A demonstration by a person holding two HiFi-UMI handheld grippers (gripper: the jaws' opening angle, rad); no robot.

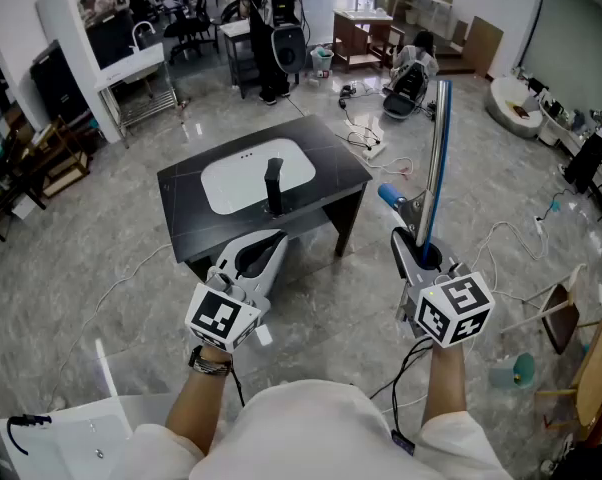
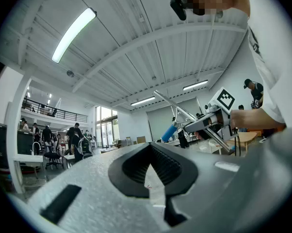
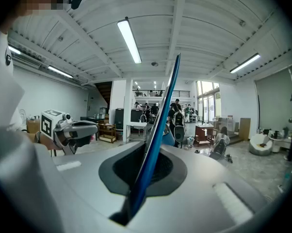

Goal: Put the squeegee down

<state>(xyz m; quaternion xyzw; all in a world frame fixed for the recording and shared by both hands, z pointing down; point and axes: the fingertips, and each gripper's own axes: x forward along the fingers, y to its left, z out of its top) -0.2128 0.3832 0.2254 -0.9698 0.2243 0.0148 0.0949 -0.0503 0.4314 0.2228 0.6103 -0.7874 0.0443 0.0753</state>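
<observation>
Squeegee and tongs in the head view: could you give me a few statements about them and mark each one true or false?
1. The right tongs grip the squeegee. True.
2. The left tongs hold a sponge. False: they are shut with nothing between them.
3. The squeegee lies flat on the black table. False: it is held up in the air, to the right of the table.
4. A white basin with a black faucet is set in the table. True.

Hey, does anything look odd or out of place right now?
The right gripper clamps the squeegee by its blade, not its blue handle, so the blade stands upright. Loose cables trail over the floor around the table.
</observation>
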